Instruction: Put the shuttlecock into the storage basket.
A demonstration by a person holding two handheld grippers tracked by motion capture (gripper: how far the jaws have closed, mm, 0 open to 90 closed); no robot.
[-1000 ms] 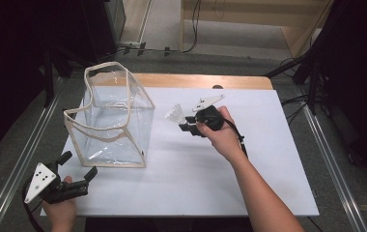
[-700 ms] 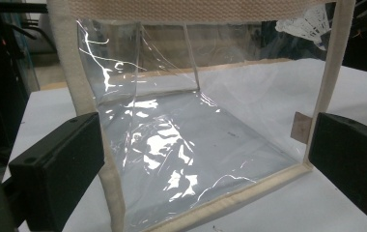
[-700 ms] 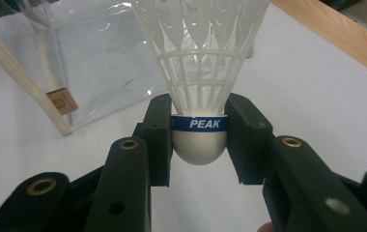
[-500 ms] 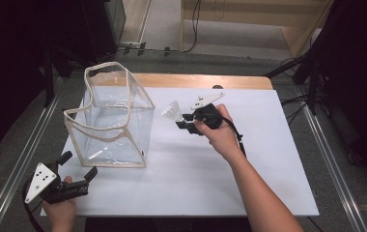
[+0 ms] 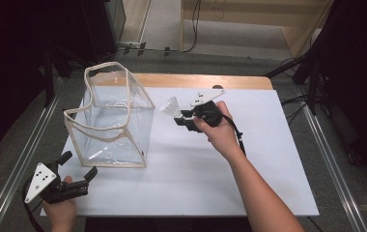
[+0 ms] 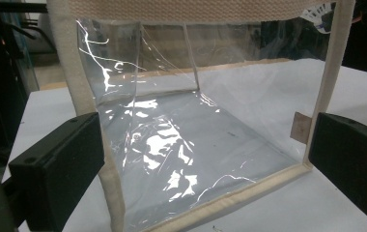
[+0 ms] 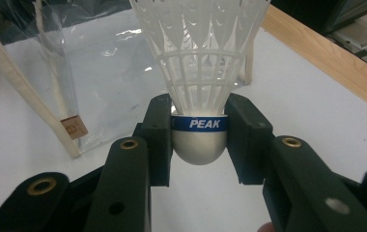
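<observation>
As seen from the high view, right hand-held gripper (image 5: pixel 184 117) raised over the white surface (image 5: pixel 268 159), closed on the shuttlecock (image 5: pixel 171 107) by its cork. Clear bag (image 5: pixel 111 121) standing open at about 9 o'clock from that shuttlecock, near but not touching. Skirt of the shuttlecock pointing toward 10 o'clock, so long axis aimed roughly at the bag's upper rim. Left hand-held gripper (image 5: pixel 77 174) resting at 7 o'clock from the bag, jaws apart, holding nothing.

Along the left gripper view, both black jaws spread wide, with the bag (image 6: pixel 191 145) between and beyond them, just in front.

Along the right gripper view, jaws pressed on both sides of the rounded cork of the shuttlecock (image 7: pixel 200 72), feathers up at 12 o'clock; bag (image 7: pixel 65 82) at 10 o'clock. Probably next: carry leftward and over the rim, the right hand being the nearer one.
</observation>
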